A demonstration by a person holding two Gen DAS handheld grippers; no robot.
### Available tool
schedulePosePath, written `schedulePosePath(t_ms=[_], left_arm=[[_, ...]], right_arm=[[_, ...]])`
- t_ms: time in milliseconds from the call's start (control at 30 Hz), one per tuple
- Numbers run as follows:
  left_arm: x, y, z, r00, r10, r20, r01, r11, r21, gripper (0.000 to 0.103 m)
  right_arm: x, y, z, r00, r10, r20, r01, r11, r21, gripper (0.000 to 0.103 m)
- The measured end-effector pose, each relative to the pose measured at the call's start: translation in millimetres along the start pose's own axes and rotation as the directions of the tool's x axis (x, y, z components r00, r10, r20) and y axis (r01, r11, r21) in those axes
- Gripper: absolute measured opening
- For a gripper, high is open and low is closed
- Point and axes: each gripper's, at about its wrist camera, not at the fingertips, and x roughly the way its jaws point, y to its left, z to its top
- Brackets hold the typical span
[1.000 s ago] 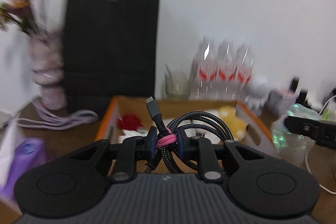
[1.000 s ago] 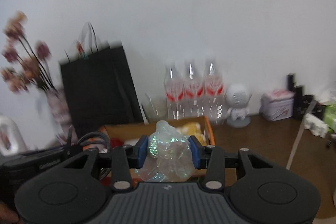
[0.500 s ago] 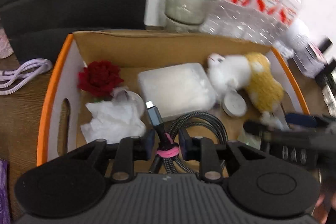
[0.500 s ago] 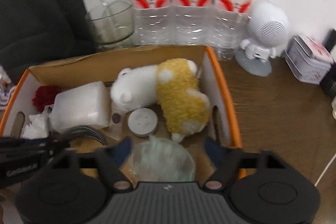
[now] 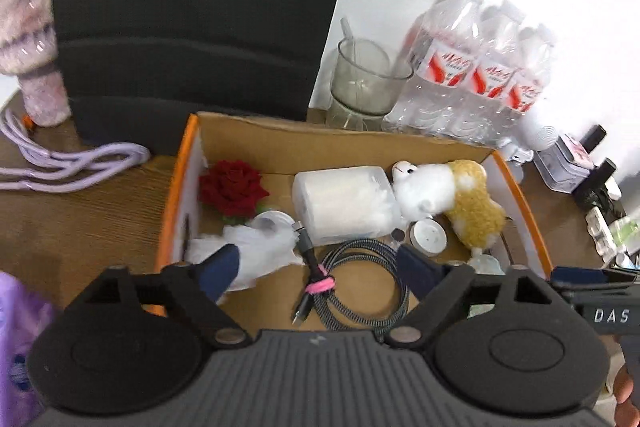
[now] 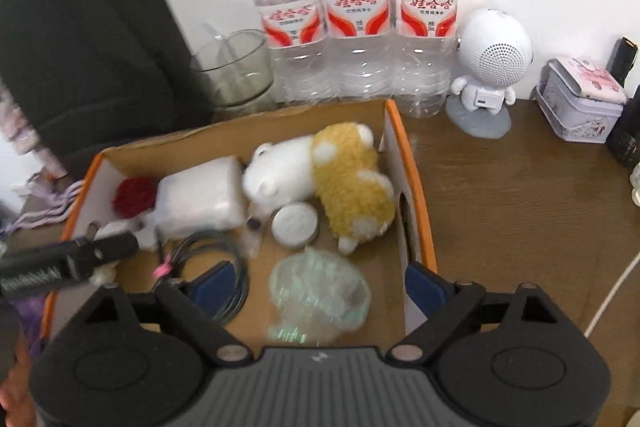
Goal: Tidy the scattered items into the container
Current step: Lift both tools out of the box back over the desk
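An orange-rimmed cardboard box (image 5: pixel 180 187) (image 6: pixel 416 187) holds a red rose (image 5: pixel 232 187), a white plastic case (image 5: pixel 344 203), a white and yellow plush (image 6: pixel 340 179), a round white tin (image 6: pixel 294 225) and crumpled tissue (image 5: pixel 260 247). A coiled braided cable (image 5: pixel 360 283) with a pink tie lies on the box floor below my open left gripper (image 5: pixel 320 273). An iridescent crumpled wrapper (image 6: pixel 320 291) lies in the box between the jaws of my open right gripper (image 6: pixel 316 285).
Three water bottles (image 6: pixel 356 11), a glass bowl (image 6: pixel 236 67), a black bag (image 5: pixel 192 15) and a white robot speaker (image 6: pixel 488 67) stand behind the box. A tin (image 6: pixel 580 103) sits at the right. A purple cord (image 5: pixel 68 163) lies at the left.
Both grippers moved over the box and tilted down. The left one opened and dropped the cable into the box; the right one opened and dropped the wrapper.
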Motion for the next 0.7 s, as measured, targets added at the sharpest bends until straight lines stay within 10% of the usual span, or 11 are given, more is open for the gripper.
schedulePosePath(t_ms=[233,333,400,467,533,700], left_arm=[[-51,-8,-41,0.987,0.131,0.09,-0.134,0.991,0.021,0.101],[-91,-22,-86,0.913,0.159,0.376,-0.195,0.979,0.058,0.103],[-113,-26,-123,0.827,0.12,0.55,-0.209,0.973,0.1,0.103],[-126,-30,-151,0.771,0.091,0.63,-0.217,0.968,0.127,0.103],[-131,-32,-169,0.749,0.087,0.657,-0.223,0.966,0.127,0.103],[-138,-29,-190,0.747,0.089,0.659,-0.213,0.971,0.111,0.103]], right_arm=[[-47,14,-32,1.0,0.0,0.021,0.001,0.999,-0.042,0.093],[-68,22,-61,0.991,0.037,0.125,-0.029,0.997,-0.065,0.093],[-88,26,-89,0.944,0.054,0.326,-0.026,0.996,-0.091,0.093],[-104,30,-122,0.849,0.083,0.521,-0.012,0.99,-0.138,0.099],[-106,34,-150,0.777,0.107,0.62,0.015,0.982,-0.188,0.103],[-104,45,-183,0.759,0.077,0.647,0.088,0.972,-0.219,0.102]])
